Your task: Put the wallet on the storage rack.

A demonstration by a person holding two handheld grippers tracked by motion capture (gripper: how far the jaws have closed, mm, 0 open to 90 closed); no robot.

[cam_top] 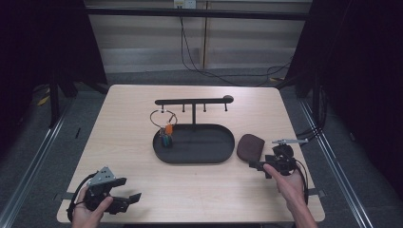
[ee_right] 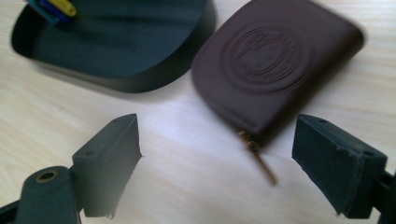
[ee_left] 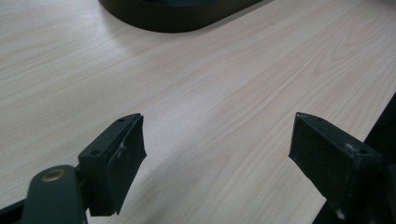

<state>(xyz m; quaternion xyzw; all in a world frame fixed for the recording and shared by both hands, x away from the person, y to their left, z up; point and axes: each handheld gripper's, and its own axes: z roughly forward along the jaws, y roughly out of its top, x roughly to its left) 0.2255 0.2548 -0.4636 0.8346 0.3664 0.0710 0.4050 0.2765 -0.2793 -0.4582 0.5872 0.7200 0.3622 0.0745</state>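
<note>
A brown zipped pouch point(cam_top: 250, 147) lies flat on the table just right of a black oval tray point(cam_top: 204, 145). A key ring with an orange tag point(cam_top: 166, 133) hangs from the tray's hook rack point(cam_top: 192, 101) down to the tray's left end. My right gripper point(cam_top: 264, 159) is held close in front of the pouch. In the right gripper view the right gripper point(ee_right: 217, 140) is open, with the pouch point(ee_right: 275, 60) and its zip pull point(ee_right: 261, 163) just beyond the jaws and untouched. My left gripper point(cam_top: 130, 188) rests near the front left corner, open point(ee_left: 217, 137) over bare wood.
The table's front edge runs just below both hands. The tray's near wall point(ee_left: 177, 16) lies well ahead of the left jaws. Coloured tags point(ee_right: 51, 9) sit at the tray's far left end. Dark curtains and floor rails flank the table.
</note>
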